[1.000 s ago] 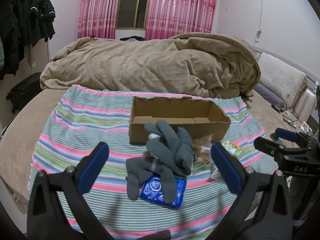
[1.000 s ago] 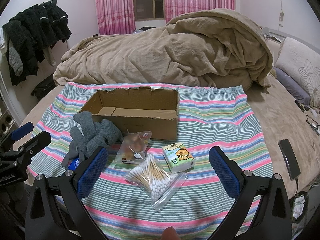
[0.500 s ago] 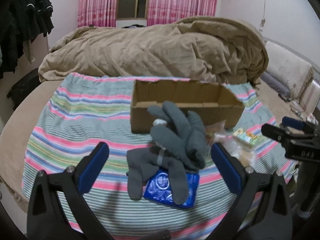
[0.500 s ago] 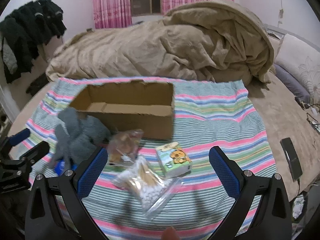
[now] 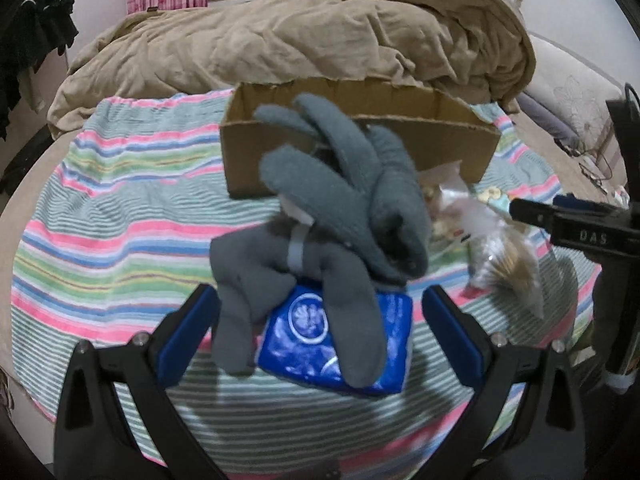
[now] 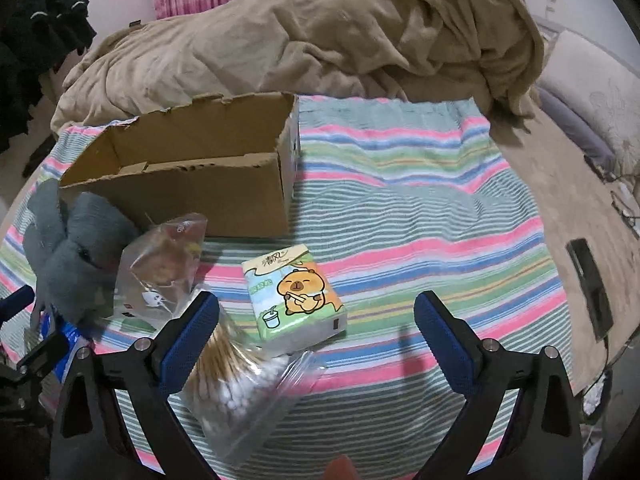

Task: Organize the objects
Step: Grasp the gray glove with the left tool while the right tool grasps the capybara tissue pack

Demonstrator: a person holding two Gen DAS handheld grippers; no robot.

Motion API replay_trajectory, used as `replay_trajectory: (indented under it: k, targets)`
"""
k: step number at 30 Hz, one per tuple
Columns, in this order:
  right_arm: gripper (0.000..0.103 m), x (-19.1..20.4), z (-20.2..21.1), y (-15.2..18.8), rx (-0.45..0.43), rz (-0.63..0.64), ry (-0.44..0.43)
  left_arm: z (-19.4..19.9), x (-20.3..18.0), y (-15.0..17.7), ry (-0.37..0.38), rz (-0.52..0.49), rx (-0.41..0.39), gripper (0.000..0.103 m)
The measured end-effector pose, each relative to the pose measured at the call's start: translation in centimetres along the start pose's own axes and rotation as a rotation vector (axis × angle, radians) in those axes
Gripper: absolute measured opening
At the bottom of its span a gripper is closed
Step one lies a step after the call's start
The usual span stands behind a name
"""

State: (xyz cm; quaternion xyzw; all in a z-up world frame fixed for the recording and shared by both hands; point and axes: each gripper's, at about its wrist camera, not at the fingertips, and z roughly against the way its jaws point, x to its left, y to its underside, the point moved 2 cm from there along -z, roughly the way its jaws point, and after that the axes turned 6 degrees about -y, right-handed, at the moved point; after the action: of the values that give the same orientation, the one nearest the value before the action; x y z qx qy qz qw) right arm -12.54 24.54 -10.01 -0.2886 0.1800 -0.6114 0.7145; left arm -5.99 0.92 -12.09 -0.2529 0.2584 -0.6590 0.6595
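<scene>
Both tongs, left (image 5: 320, 316) and right (image 6: 316, 320), have closed in, jaws apart, gripping nothing. Grey gloves (image 5: 340, 208) over blue pack (image 5: 340, 340) now fill left view's centre; tissue pack (image 6: 294, 288) sits mid-frame right. Cardboard box (image 6: 180, 176), upper left, holds nothing visible: first pick imminent.

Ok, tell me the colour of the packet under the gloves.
Blue with white print; the packet shows best in the left wrist view, under the grey gloves.
</scene>
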Motion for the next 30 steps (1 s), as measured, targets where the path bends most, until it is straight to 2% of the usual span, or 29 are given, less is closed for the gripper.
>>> replay_trajectory:
  k: [3,6,9,11,13,14,16,18,23,26,30]
  targets:
    - [0.1,-0.3,-0.6,0.0,0.006,-0.009,0.008,0.2,0.3,-0.9,-0.015,0.005,-0.048,0.102]
    - [0.099,-0.4,-1.6,0.0,0.026,-0.015,0.001,-0.7,0.2,-1.6,0.004,0.008,-0.042,0.102]
    - [0.086,-0.5,-2.6,0.2,0.053,-0.018,-0.005,-2.4,-0.4,-1.8,-0.008,-0.006,-0.029,0.102]
    - [0.082,-0.6,-3.2,0.3,0.055,-0.019,-0.005,-3.2,-0.9,-2.0,-0.023,-0.017,-0.034,0.102]
    - [0.067,-0.6,-3.5,0.4,0.067,-0.02,-0.001,-3.4,-1.2,-2.2,-0.025,-0.023,-0.046,0.099]
    - [0.063,-0.5,-3.4,0.4,0.058,-0.012,-0.007,-3.3,-1.3,-2.4,-0.015,-0.02,-0.055,0.092]
    - [0.05,-0.5,-3.1,0.3,0.044,-0.006,-0.007,-3.1,-1.4,-2.5,0.001,-0.016,-0.058,0.085]
    - [0.049,-0.4,-2.7,0.3,0.03,-0.006,-0.028,-2.9,-1.7,-2.6,0.019,-0.021,-0.066,0.078]
    - [0.048,-0.2,-1.7,0.2,-0.003,0.006,-0.045,-2.4,-2.4,-2.3,0.04,-0.048,-0.087,0.047]
    - [0.048,-0.2,-1.1,-0.1,-0.023,0.003,-0.055,-1.6,-2.4,-2.3,0.07,-0.044,-0.1,0.038]
    - [0.048,0.2,0.2,-0.5,-0.064,0.008,-0.071,-0.4,-2.5,-2.3,0.106,-0.036,-0.123,0.035]
